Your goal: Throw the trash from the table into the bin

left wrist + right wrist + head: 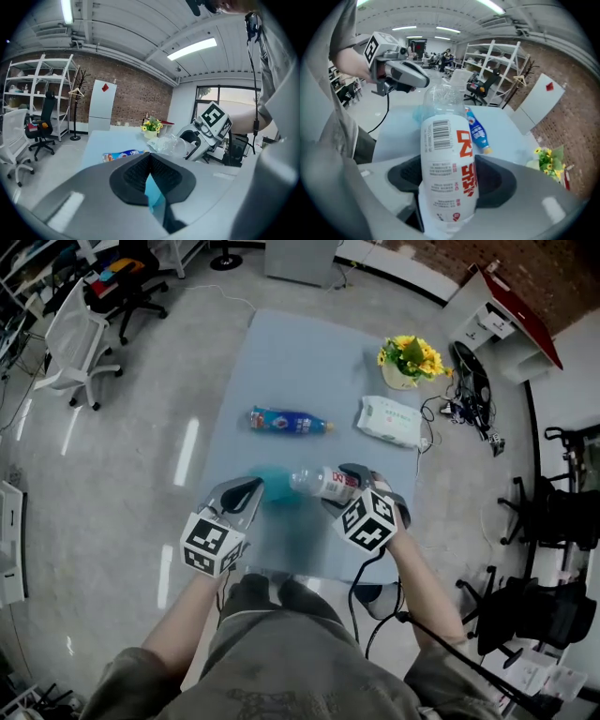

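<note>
My right gripper (354,480) is shut on a clear crushed plastic bottle (447,159) with a white and red label, held over the near part of the pale blue table (291,357). The bottle's neck points left toward my left gripper (251,491). That gripper is shut on a thin light-blue scrap (153,193), which shows as a teal blur (281,489) in the head view. A blue-labelled bottle (290,421) lies on its side mid-table. No bin is in view.
A white pack of wipes (392,420) and a pot of yellow flowers (410,359) sit at the table's right side. Office chairs (80,338) stand on the floor to the left. Cables and black equipment (473,381) lie right of the table.
</note>
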